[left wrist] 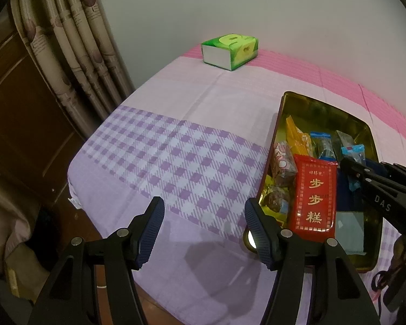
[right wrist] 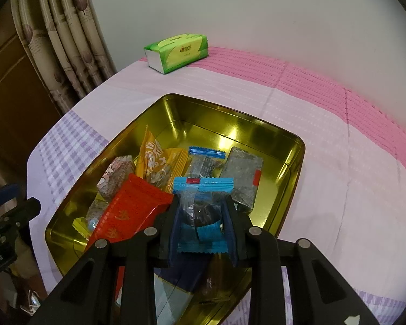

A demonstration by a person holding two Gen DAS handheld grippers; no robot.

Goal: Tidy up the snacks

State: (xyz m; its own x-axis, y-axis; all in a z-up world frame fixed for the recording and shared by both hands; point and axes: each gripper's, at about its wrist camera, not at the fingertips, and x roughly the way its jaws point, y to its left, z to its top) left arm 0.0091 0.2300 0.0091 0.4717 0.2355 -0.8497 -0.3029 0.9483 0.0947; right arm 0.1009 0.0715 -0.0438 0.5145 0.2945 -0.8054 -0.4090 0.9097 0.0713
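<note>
The right gripper (right wrist: 201,216) covers the middle of the blue-ended snack packet (right wrist: 203,189); the dark contents cannot be identified. The gold tin (right wrist: 230,119) has its near end hidden behind gripper arms. In the left wrist view, the tin's right side sits behind the right gripper. The red packet (right wrist: 132,205) is partly covered.

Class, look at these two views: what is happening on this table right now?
A person is sorting snacks with two handheld grippers. The right gripper is shut on a blue-ended clear snack packet above the gold tin, which already holds several wrapped snacks, including a red packet. The left gripper hangs open beside the tin, holding nothing.
</note>
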